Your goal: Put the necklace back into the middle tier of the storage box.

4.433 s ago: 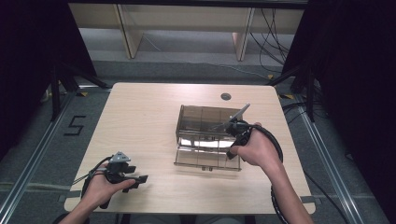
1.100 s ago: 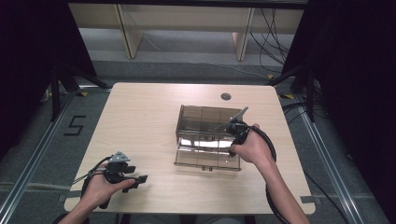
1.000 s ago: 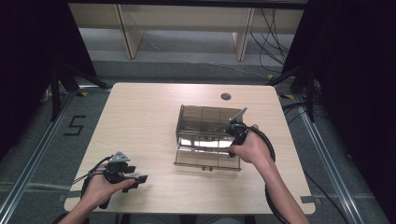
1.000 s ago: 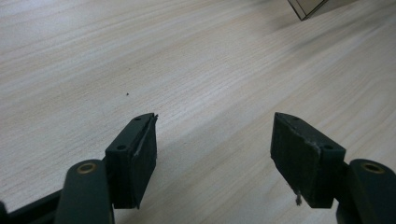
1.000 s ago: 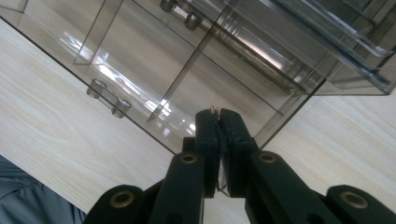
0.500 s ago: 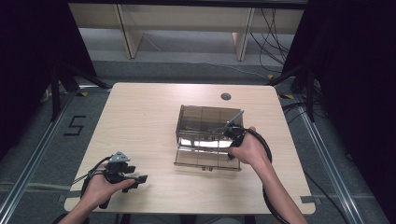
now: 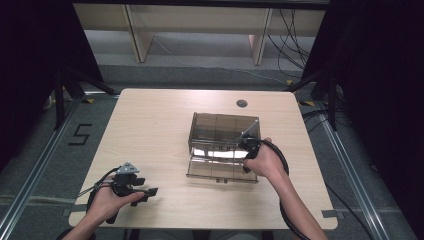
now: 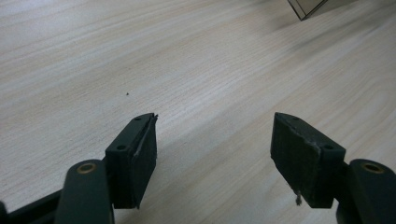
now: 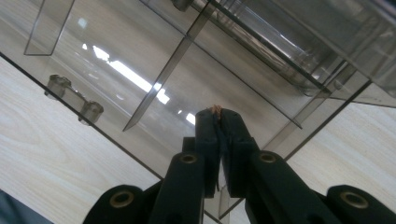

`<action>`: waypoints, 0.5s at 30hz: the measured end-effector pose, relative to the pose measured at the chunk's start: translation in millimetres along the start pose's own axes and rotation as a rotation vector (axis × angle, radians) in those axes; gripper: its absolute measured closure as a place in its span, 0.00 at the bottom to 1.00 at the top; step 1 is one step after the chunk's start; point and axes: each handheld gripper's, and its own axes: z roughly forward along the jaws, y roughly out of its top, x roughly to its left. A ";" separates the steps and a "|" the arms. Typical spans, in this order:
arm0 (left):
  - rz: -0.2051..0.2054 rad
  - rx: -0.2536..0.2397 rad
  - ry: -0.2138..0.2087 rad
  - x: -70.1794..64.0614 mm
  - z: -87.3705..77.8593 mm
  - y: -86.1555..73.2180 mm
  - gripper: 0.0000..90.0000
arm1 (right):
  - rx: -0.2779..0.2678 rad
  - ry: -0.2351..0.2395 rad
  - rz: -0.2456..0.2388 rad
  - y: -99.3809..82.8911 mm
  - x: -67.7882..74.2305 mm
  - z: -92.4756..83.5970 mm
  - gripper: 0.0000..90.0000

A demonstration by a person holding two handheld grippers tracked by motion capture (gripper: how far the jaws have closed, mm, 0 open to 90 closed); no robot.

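While a clear smoked-plastic organiser box [image 7: 222, 142] stands right of centre on the pale wooden table [image 7: 150, 125], its lid folded down flat toward the person, the right gripper [image 7: 246, 145] works at the box's right front corner.

Seen from the right gripper view, that gripper's black jaws are pressed together, a sliver of something brownish at their tips, poised over the transparent lid [image 9: 116, 79] and its dividers; whether they pinch the plastic cannot be told. Near the table's front left corner, well apart from the box, the left gripper [image 7: 131, 184] rests in the person's left hand [image 7: 107, 202], jaws spread wide over bare wood.
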 end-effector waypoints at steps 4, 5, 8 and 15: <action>-0.004 -0.003 0.003 -0.2 0.3 0.0 0.35 | 0.005 -0.011 -0.004 0.6 -1.0 3.6 0.96; -0.002 -0.001 0.002 -0.1 0.2 0.0 0.35 | 0.016 -0.012 0.006 1.1 -0.7 3.8 0.96; 0.001 0.001 -0.001 0.1 0.1 0.1 0.35 | 0.012 -0.009 -0.012 0.9 -2.7 5.1 0.96; -0.003 0.000 0.002 -0.1 0.5 0.1 0.35 | 0.010 -0.018 -0.010 0.9 -1.7 6.3 0.95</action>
